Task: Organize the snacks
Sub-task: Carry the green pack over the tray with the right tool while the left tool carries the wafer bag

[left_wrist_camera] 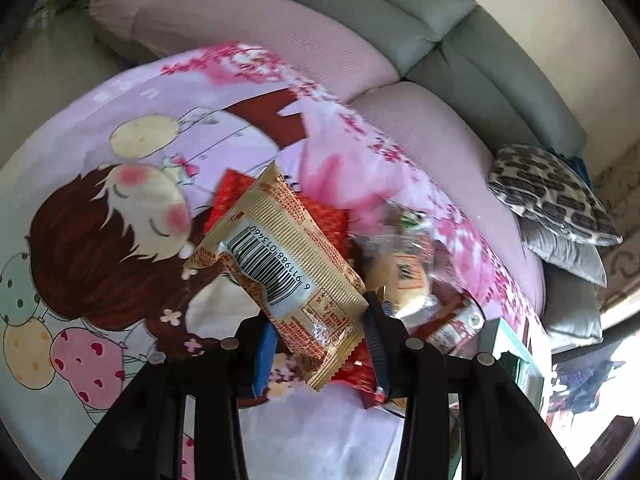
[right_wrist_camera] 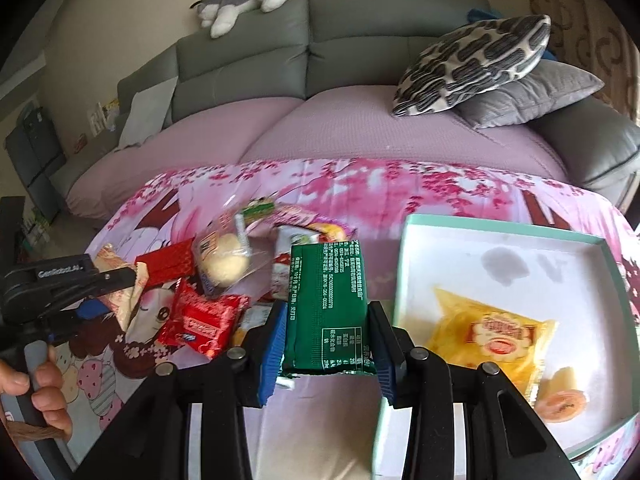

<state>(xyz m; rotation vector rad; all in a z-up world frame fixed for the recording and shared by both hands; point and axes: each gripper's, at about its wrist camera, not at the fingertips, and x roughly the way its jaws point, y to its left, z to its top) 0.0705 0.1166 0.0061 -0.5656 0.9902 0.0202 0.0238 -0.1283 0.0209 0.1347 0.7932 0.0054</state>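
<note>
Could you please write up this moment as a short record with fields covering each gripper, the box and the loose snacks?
left gripper: shut on beige barcode-printed snack packet
right gripper: shut on dark green foil snack packet
shallow teal-rimmed white box: holds yellow snack packet
loose snacks: red wrapper, clear-wrapped pale bun on pink cartoon-print cloth

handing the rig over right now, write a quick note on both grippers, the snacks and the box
Left gripper: shut on a gold packet, held above the cloth.
Right gripper: shut on a green packet, just left of the box.
Done: a yellow packet lies in the box.
Left: both held packets, then the loose pile on the cloth, including a red packet and a clear-wrapped bun.
</note>
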